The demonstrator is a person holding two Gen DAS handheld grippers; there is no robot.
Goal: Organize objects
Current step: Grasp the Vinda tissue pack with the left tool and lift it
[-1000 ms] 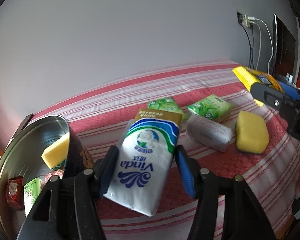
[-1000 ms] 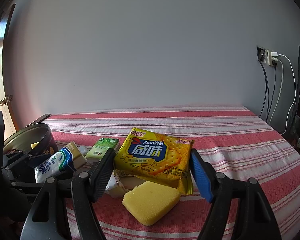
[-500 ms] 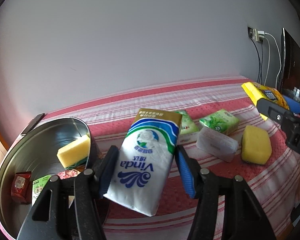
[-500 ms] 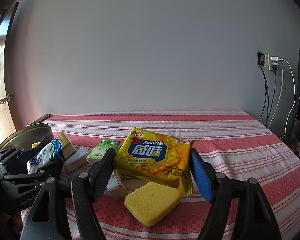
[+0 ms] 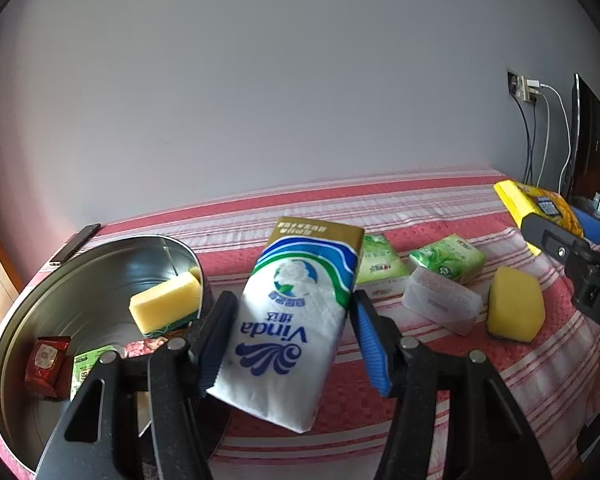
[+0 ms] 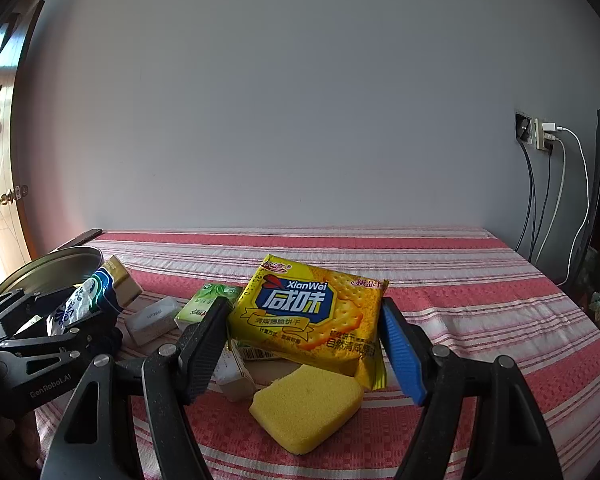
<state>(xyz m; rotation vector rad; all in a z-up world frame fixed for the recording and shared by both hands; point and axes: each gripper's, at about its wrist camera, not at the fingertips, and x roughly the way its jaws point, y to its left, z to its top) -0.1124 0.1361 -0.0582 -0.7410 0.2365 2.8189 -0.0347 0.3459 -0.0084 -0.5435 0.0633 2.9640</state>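
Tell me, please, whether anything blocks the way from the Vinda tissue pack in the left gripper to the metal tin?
Nothing visible does. The left gripper holds the Vinda tissue pack in the air just right of the metal tin, whose mouth is open. A yellow sponge and small packets lie inside, leaving room.

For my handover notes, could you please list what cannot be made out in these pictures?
- Left wrist view: the tin's near floor is hidden behind the left gripper.
- Right wrist view: the items beneath the cracker packet are covered by it.
- Both views: the tabletop's near edge is cut off.
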